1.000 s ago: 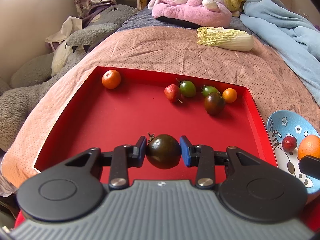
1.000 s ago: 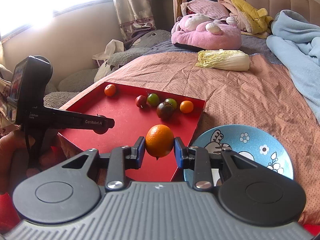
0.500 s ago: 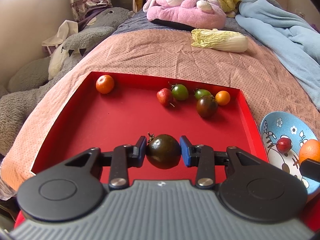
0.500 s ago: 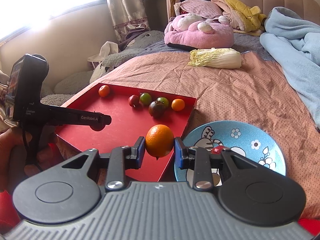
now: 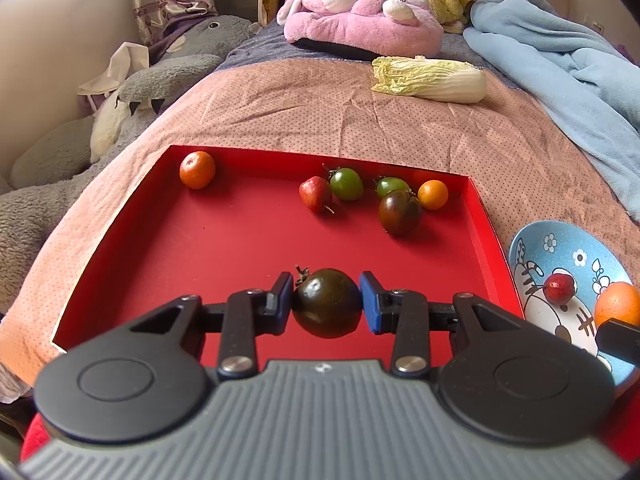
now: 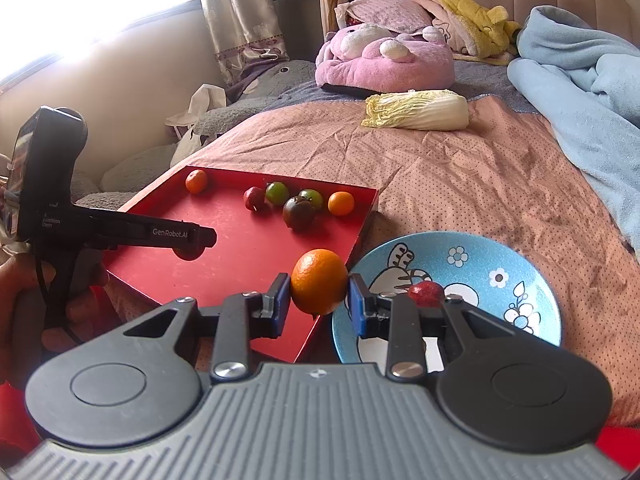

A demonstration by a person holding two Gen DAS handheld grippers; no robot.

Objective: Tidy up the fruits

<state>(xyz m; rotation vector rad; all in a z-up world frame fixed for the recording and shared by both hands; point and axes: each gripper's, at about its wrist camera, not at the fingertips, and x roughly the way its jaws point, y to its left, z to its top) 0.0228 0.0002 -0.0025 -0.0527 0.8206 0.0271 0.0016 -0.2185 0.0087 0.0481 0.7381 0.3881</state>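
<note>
Above the red tray (image 5: 132, 240), the left gripper (image 5: 326, 300) stayed clamped on a dark tomato (image 5: 327, 303), its blue pads pressed against both sides just as they were a second earlier. Between the two moments that camera drew back and tipped a little, so the far fruits sat lower in view: an orange (image 5: 197, 169) near the far left corner, then a red fruit (image 5: 315, 194), two green tomatoes (image 5: 346, 184), a second dark tomato (image 5: 400, 211) and a small orange (image 5: 433, 195) grouped toward the far right.

The right gripper (image 6: 319, 296) kept its hold on a mandarin (image 6: 319, 282), its fingers closed snugly on it. It had shifted rightward: earlier the fruit hung over the tray's floor; now it hung over the tray's near right edge, beside the blue plate (image 6: 532, 280). One small red fruit (image 6: 426, 292) lay on that plate, partly hidden behind the right finger. A cabbage (image 6: 416, 110) lay farther up the pink bedspread (image 6: 460, 184), unmoved.
</note>
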